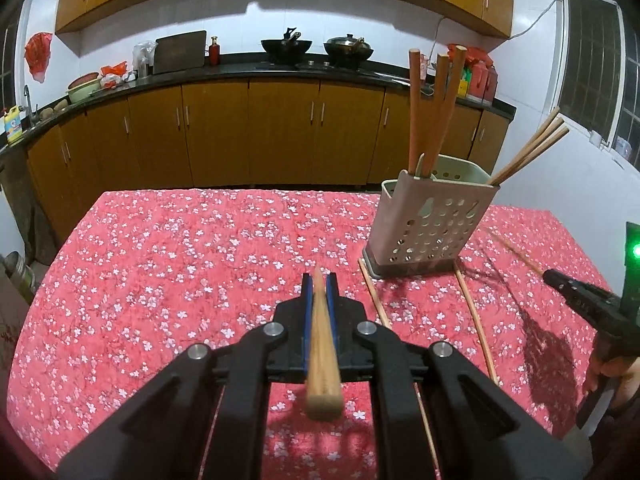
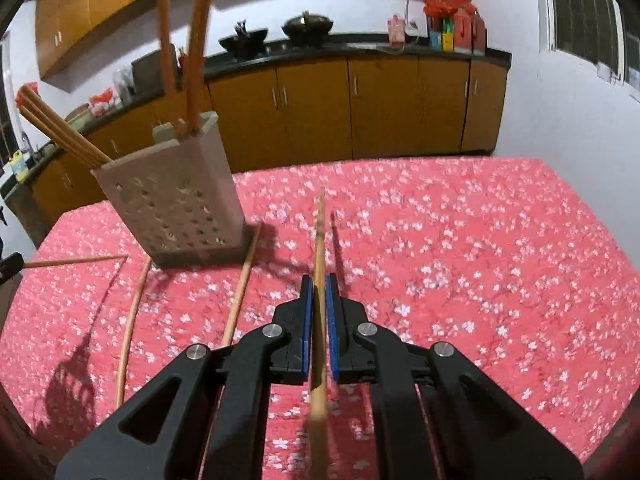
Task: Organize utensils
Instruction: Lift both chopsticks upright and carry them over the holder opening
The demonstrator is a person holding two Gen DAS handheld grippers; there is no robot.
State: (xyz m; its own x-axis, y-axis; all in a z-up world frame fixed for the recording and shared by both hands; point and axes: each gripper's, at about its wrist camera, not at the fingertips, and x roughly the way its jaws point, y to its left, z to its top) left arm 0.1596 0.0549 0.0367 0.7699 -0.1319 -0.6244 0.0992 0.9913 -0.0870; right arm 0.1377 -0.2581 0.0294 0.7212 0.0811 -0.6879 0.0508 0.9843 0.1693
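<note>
A white perforated utensil holder (image 1: 426, 224) stands on the red floral table; it also shows in the right wrist view (image 2: 176, 204). Several wooden chopsticks stand in it (image 1: 434, 112). My left gripper (image 1: 319, 280) is shut on a wooden chopstick (image 1: 322, 352), held above the table left of the holder. My right gripper (image 2: 319, 282) is shut on another chopstick (image 2: 319, 260), right of the holder; it shows at the right edge of the left wrist view (image 1: 554, 278). Two loose chopsticks (image 1: 476, 320) (image 1: 374, 300) lie on the cloth in front of the holder.
The table (image 1: 160, 260) has a red floral cloth. Behind it runs a kitchen counter with orange cabinets (image 1: 248, 132), woks (image 1: 286, 46) and bottles. A window (image 1: 592, 60) is on the right wall.
</note>
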